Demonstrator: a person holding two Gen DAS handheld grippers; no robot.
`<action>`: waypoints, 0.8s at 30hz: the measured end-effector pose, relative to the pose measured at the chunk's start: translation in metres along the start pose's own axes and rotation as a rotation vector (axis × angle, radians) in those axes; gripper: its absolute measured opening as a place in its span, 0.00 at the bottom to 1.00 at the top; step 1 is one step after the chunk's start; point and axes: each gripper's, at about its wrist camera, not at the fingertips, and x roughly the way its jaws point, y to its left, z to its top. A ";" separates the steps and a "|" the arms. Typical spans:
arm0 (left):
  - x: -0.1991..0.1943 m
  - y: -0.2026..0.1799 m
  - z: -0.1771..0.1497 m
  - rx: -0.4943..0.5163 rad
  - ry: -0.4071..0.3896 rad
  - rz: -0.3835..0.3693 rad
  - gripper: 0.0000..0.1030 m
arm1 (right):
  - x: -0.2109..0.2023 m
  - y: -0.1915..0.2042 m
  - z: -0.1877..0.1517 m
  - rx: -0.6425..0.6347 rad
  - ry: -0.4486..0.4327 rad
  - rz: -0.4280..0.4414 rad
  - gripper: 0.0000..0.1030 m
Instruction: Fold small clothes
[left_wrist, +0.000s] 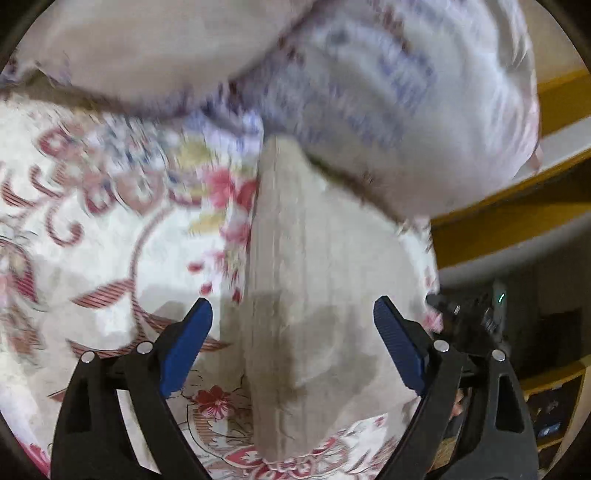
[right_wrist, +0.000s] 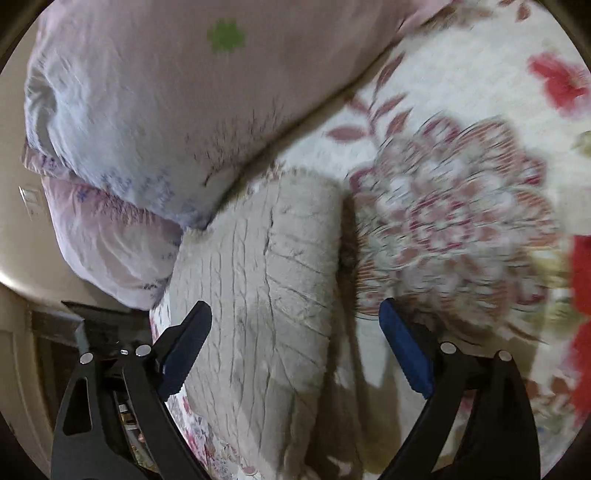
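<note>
Beige garment (left_wrist: 325, 295) between open left tool (left_wrist: 293, 314)

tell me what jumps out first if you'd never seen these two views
A folded beige ribbed fuzzy garment lies on the white bedspread with red and pink flowers, dead centre in both views. Both grippers, left and right, hang open over it. Behind it bulges a pale lilac pillow with a green flower print.
</note>
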 end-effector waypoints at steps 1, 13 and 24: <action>0.011 -0.004 -0.002 0.020 0.024 0.024 0.86 | 0.005 0.002 -0.001 -0.012 0.002 0.001 0.83; -0.041 0.005 0.006 0.129 -0.105 -0.098 0.35 | 0.012 0.077 -0.027 -0.170 -0.056 0.217 0.27; -0.078 0.047 0.030 0.239 -0.228 0.373 0.78 | 0.070 0.166 -0.048 -0.457 -0.197 -0.263 0.48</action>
